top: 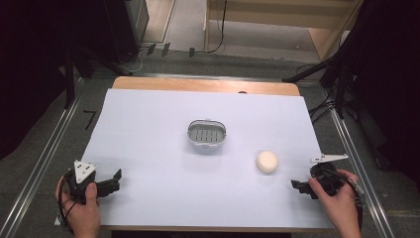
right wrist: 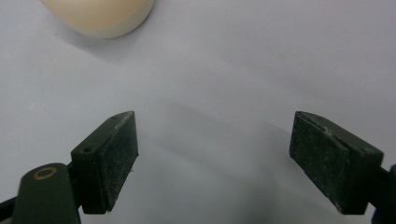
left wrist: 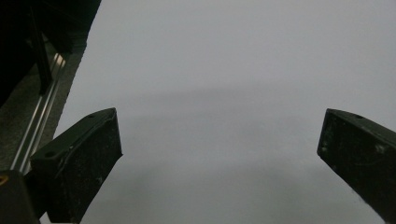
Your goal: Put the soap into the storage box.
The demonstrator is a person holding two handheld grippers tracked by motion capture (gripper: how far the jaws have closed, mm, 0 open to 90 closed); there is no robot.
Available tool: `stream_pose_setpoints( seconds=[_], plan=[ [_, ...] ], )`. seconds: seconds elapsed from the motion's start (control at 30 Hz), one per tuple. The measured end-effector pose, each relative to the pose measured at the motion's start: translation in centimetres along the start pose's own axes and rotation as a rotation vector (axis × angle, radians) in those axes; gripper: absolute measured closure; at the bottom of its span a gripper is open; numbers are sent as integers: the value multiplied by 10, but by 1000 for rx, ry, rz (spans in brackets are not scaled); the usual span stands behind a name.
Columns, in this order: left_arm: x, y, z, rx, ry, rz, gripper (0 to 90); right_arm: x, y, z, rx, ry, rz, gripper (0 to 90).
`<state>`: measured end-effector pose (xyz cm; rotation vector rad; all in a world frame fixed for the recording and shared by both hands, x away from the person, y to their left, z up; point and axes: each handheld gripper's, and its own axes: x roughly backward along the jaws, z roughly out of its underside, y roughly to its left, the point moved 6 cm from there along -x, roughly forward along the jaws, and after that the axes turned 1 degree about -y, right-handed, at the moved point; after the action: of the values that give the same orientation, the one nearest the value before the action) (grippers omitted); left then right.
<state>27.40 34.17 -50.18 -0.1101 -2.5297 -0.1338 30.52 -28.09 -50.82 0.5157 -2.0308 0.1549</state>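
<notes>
A cream-coloured round soap bar [top: 267, 161] lies on the white table sheet [top: 163, 163], right of centre. A small metal soap dish [top: 206, 135] with a slotted insert sits at the middle of the sheet, empty. My right gripper [top: 300, 187] is held low at the front right, short of the soap; in the right gripper view the soap [right wrist: 100, 16] lies at the top left, beyond the jaws, which stand apart with nothing between them [right wrist: 212, 154]. My left gripper [top: 116, 179] rests at the front left, jaws wide apart over bare sheet [left wrist: 219, 149].
The wooden table edge [top: 205, 85] shows beyond the sheet. Metal rails [top: 39, 163] run along both sides of the table, with black stand legs and cables [top: 327, 74] on the floor behind. In the left gripper view the rail [left wrist: 39, 116] passes at the left.
</notes>
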Motion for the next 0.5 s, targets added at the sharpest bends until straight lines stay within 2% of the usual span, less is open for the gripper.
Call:
stream_pose_setpoints(
  seconds=[0.2,0.4,0.5],
  plan=[
    [0,-1,0,-9,0,-7,1,-1,5,-13,28,78,-11,159],
    [-1,-4,0,-45,5,-19,1,-5,10,-21,45,111,-20,159],
    [0,-4,0,-49,2,-26,1,-6,11,-22,50,122,-22,159]
  ],
)
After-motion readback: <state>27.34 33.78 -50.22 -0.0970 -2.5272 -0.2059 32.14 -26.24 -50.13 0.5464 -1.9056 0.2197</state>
